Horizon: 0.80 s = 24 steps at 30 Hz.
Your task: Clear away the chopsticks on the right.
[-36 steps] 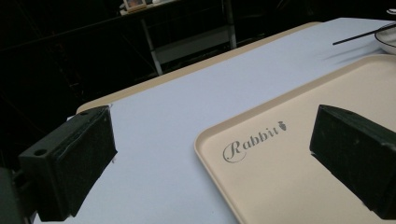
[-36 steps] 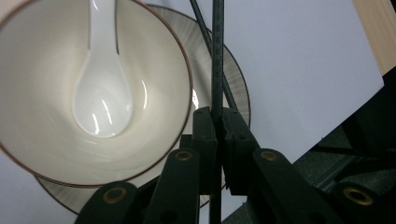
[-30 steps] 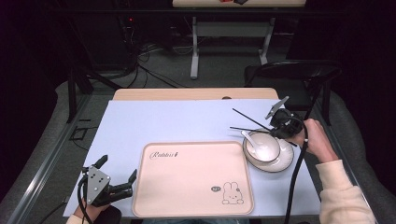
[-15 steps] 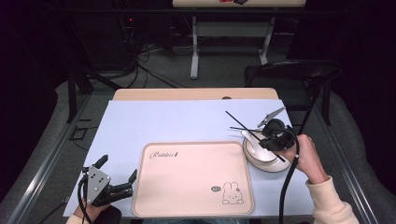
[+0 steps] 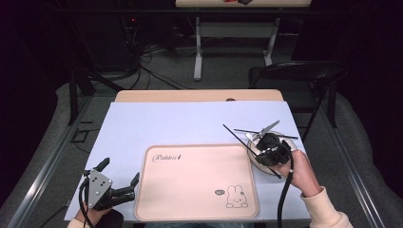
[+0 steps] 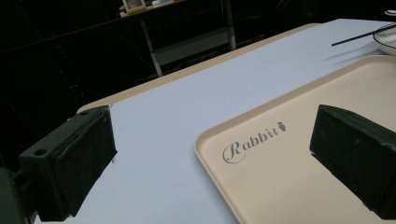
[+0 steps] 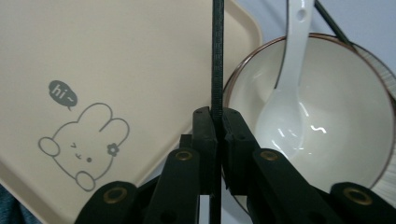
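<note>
My right gripper [image 5: 270, 151] hovers over a white bowl [image 5: 253, 142] at the tray's right edge, shut on a black chopstick [image 5: 237, 137] that slants from the table across the bowl. In the right gripper view the jaws pinch this chopstick [image 7: 217, 56] upright, with the bowl [image 7: 345, 93] and a white spoon [image 7: 285, 107] lying in it just to the right. A second chopstick [image 5: 285, 136] rests across the bowl's far rim. My left gripper [image 5: 121, 169] sits open at the tray's near left corner, holding nothing.
A beige tray [image 5: 197, 183] with a rabbit drawing lies in the middle of the pale mat [image 5: 190, 123]. The left gripper view looks over the tray [image 6: 303, 163] to the far chopstick [image 6: 359, 36]. A black chair [image 5: 304, 71] stands behind the table's right corner.
My right gripper has come left and toward the person, over the bowl, carrying the chopstick, which now slants across the bowl. The left gripper has stayed put.
</note>
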Each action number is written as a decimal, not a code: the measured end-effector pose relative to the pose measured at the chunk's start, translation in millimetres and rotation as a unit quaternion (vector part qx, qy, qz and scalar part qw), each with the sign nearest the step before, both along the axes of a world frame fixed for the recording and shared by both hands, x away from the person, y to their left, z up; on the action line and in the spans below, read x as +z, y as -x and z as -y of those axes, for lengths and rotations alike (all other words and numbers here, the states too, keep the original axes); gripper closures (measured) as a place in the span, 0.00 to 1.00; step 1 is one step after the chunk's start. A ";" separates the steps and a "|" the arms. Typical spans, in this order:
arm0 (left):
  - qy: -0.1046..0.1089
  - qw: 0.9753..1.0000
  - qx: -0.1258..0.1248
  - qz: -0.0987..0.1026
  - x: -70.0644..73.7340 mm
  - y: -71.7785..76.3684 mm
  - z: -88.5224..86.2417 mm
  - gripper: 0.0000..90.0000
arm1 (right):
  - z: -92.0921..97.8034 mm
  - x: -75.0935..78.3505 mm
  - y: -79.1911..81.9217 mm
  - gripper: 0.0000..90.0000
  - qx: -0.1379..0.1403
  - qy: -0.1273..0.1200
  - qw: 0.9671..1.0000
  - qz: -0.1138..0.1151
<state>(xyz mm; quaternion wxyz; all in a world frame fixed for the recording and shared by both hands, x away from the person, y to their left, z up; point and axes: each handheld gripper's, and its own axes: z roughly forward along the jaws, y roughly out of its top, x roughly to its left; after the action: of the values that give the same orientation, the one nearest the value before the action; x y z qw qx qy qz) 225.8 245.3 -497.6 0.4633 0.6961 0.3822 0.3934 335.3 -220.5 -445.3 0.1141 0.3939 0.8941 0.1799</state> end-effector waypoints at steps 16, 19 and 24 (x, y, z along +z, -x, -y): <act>-0.001 1.000 -0.001 0.002 0.0 0.4 -0.1 0.00 | -33.4 -49.0 14.5 0.95 -0.016 0.004 0.998 -0.054; -0.001 1.000 -0.001 0.003 0.1 0.8 -0.3 0.00 | -34.8 -56.3 13.2 0.95 -0.023 0.001 0.998 -0.059; -0.002 1.000 -0.002 0.003 0.0 0.6 0.1 0.00 | -37.9 -63.2 11.7 0.95 -0.046 -0.010 0.996 -0.072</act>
<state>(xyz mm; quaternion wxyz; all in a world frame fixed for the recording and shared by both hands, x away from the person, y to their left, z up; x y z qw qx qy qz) 225.2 245.1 -497.6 0.4633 0.6967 0.3789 0.3954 323.6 -182.7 -508.5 0.0539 0.4472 0.8793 0.1548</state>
